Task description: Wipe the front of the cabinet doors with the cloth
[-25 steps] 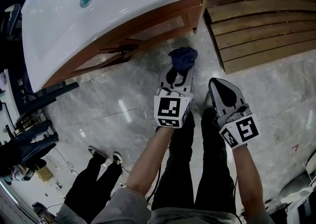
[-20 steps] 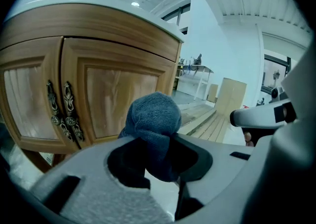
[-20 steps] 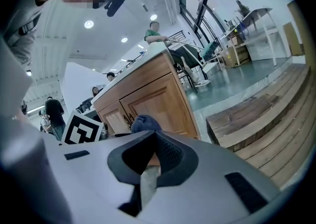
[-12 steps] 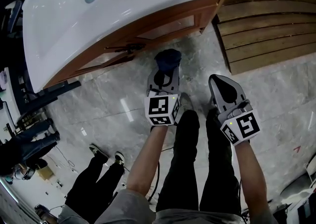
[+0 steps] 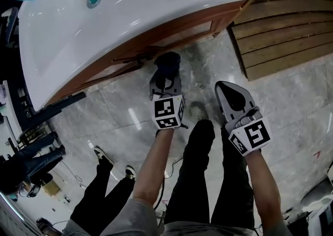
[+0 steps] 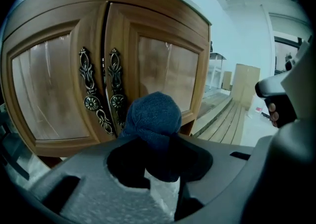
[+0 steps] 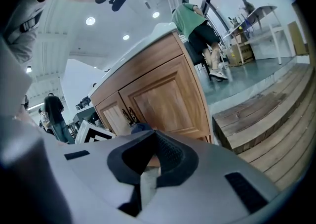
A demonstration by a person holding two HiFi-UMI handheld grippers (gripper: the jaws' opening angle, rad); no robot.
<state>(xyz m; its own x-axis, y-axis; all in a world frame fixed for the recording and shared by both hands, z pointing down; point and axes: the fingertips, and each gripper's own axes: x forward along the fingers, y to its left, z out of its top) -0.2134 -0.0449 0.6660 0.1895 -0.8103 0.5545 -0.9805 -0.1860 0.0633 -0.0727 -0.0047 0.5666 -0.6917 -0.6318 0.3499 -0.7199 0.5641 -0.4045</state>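
Two wooden cabinet doors (image 6: pixel 49 89) fill the left gripper view. Your left gripper (image 5: pixel 166 77) has its jaws clamped on the bunched dark blue cloth (image 6: pixel 153 115), low in the centre of that view and just in front of the ornate handles (image 6: pixel 114 85), though no view shows whether it touches the wood. Your right gripper (image 5: pixel 232 93), at the lower right of the head view, has its jaws pressed together on nothing. This looks like the approach, so next press the cloth flat on a panel and sweep across, steering clear of the handles.
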